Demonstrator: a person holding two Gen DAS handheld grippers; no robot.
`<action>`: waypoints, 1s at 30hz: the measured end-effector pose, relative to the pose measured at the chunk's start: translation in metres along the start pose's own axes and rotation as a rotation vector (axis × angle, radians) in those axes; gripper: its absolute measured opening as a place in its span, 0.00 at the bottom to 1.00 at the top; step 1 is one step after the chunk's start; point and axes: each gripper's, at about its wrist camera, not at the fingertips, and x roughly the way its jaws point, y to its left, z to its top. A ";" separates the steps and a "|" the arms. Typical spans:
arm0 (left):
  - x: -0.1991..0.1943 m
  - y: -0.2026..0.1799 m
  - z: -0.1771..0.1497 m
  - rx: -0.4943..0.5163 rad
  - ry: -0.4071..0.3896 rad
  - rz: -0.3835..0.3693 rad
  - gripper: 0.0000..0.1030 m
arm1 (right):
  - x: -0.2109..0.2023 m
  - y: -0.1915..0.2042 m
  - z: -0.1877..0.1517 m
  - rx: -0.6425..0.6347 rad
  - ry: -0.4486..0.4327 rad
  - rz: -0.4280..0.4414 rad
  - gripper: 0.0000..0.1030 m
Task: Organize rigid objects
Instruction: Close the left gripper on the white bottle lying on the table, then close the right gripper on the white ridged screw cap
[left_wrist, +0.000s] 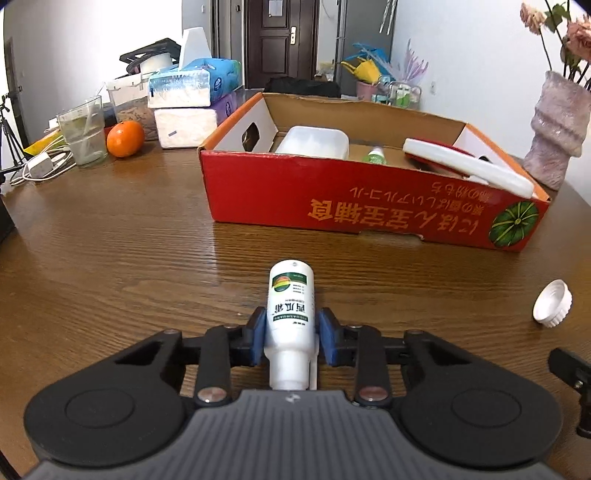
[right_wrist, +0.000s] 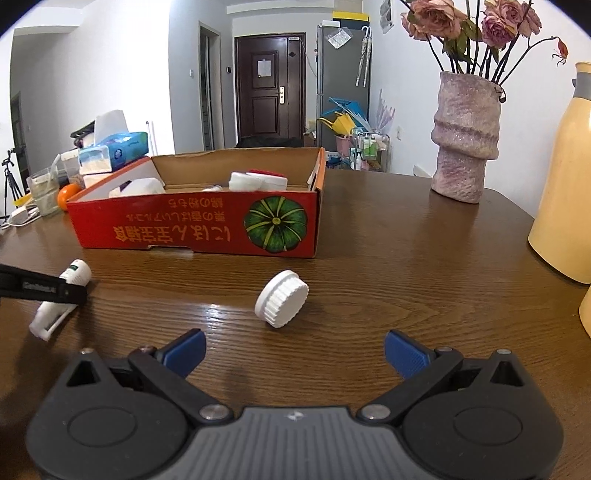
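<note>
gripping the white bottle (left_wrist: 290, 314) on the counter (left_wrist: 129, 240), left claw (left_wrist: 290, 334) clamped; right claw (right_wrist: 293, 350) apart below the cap (right_wrist: 282, 303); next, lift into the red box (left_wrist: 369, 206)

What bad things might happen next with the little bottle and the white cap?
1. The left gripper pinches the round bottle near its neck, so it might swing or slip on the way to the box.
2. The cap rests tilted on its edge ahead of the open right gripper; a nudge could roll it away.
3. The vase stands beside the box; a wide swing could knock it.
</note>
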 end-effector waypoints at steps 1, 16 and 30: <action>0.000 0.001 0.000 -0.003 -0.005 -0.006 0.29 | 0.002 0.001 0.001 -0.003 0.002 -0.001 1.00; -0.006 0.008 0.001 -0.025 -0.023 -0.038 0.28 | 0.037 0.007 0.016 0.019 0.018 -0.030 0.73; -0.011 0.005 -0.002 -0.013 -0.040 -0.052 0.28 | 0.032 0.005 0.015 0.082 -0.040 0.010 0.14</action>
